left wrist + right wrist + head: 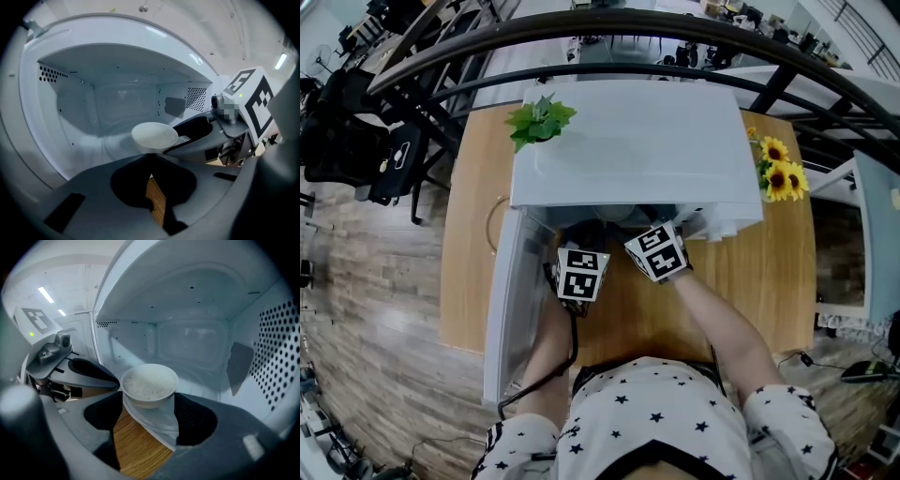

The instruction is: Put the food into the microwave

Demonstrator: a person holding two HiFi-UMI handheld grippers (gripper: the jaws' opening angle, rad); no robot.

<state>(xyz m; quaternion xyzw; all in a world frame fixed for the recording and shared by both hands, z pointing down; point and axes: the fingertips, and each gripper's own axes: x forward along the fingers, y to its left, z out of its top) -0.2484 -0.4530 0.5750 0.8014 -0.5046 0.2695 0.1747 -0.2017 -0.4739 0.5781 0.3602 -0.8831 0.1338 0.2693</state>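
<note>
A white bowl of rice (149, 383) sits between the jaws of my right gripper (149, 401), which is shut on its sides. The bowl hangs at the mouth of the white microwave (628, 150), just over the front sill, with the empty cavity (192, 348) behind it. In the left gripper view the bowl (153, 135) shows ahead and slightly right. My left gripper (150, 158) is shut with nothing between its tips, just left of the bowl. In the head view both marker cubes (581, 274) (658, 251) sit at the opening, and the bowl is hidden.
The microwave door (511, 300) stands open to the left of my left arm. A green plant (540, 120) sits on the microwave's top left corner, and sunflowers (780, 173) stand to its right. Bare wooden table (769, 272) lies at the right front.
</note>
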